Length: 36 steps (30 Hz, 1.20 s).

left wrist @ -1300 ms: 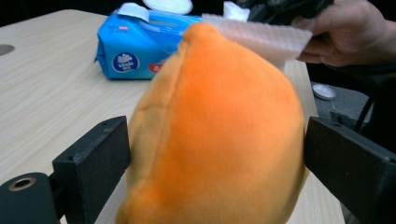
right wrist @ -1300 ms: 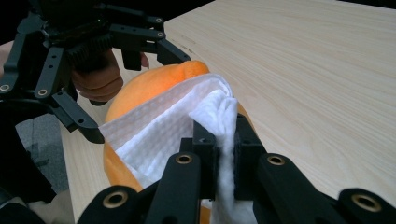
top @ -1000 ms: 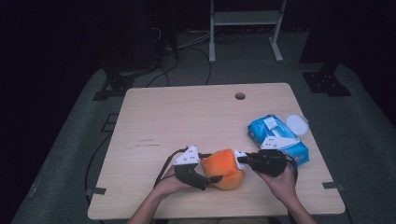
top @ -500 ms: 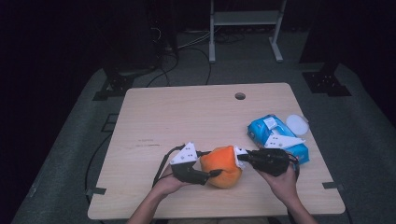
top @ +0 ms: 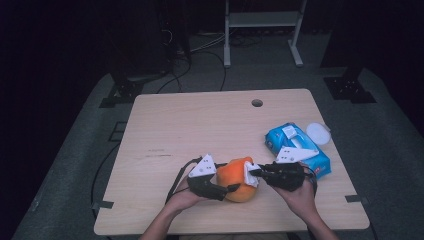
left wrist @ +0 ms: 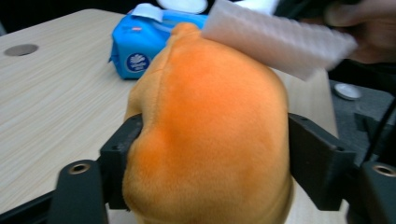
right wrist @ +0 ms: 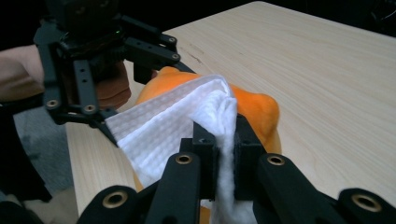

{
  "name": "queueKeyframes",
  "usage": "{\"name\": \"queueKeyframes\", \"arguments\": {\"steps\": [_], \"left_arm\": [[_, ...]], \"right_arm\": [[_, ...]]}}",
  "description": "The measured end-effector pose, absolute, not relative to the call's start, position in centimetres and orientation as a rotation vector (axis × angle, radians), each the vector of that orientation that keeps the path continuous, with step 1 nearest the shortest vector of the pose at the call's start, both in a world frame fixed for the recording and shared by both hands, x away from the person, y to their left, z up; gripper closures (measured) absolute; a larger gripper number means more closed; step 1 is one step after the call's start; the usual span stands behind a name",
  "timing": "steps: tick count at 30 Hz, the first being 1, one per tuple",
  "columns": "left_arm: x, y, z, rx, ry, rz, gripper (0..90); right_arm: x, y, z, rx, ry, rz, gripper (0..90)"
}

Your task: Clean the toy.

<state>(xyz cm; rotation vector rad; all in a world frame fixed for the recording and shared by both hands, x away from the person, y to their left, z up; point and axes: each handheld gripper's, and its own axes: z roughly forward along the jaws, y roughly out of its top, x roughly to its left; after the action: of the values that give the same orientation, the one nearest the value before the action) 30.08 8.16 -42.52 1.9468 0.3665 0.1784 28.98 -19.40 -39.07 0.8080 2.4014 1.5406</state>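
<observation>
- High view: near the front edge of the pale wooden bench point(top: 200, 120), the left gripper point(top: 227, 189) and right gripper point(top: 254, 173) meet at a round orange plush toy point(top: 235, 179); a blue wipes packet point(top: 295, 147) lies just beside the right one.
- Left gripper view: its jaws pinch the toy point(left wrist: 210, 135) on both flanks.
- Right gripper view: its jaws press together on a white textured wipe point(right wrist: 173, 123) draped against the toy point(right wrist: 254, 109).

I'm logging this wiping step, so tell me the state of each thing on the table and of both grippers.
Plush toy: orange, clamped between the left gripper's jaws.
Wipe: white, folded, pinched by the right gripper, lying against the toy.
Wipes pack: blue, lying flat, flap raised.
Left gripper: shut on the toy.
Right gripper: shut on the wipe.
</observation>
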Motion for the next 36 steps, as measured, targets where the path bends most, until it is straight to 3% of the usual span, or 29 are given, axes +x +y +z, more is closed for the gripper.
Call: {"name": "queueKeyframes", "arguments": {"steps": [4, 11, 15, 22, 28, 36], "left_arm": [[30.5, 8.4, -43.0, 1.924, 0.38, 0.165, 15.2], [30.4, 7.9, -43.4, 1.91, 0.411, 0.209, 24.2], [30.6, 8.1, -43.6, 1.906, 0.406, 0.162, 13.5], [30.5, 7.7, -43.7, 1.908, 0.424, 0.207, 28.5], [30.2, 7.1, -43.8, 1.901, 0.435, 0.211, 32.1], [30.2, 7.4, -44.0, 1.908, 0.419, 0.208, 32.6]], "right_arm": [[29.4, -20.2, -39.6, 0.853, 2.386, 1.538, 82.3], [28.3, -19.0, -39.4, 0.783, 2.412, 1.559, 82.3], [28.5, -19.4, -39.3, 0.784, 2.395, 1.53, 82.3], [28.7, -20.0, -39.4, 0.838, 2.362, 1.52, 82.3], [27.3, -17.7, -39.0, 0.689, 2.415, 1.507, 82.3], [28.9, -20.6, -39.3, 0.838, 2.341, 1.473, 82.2]]}}
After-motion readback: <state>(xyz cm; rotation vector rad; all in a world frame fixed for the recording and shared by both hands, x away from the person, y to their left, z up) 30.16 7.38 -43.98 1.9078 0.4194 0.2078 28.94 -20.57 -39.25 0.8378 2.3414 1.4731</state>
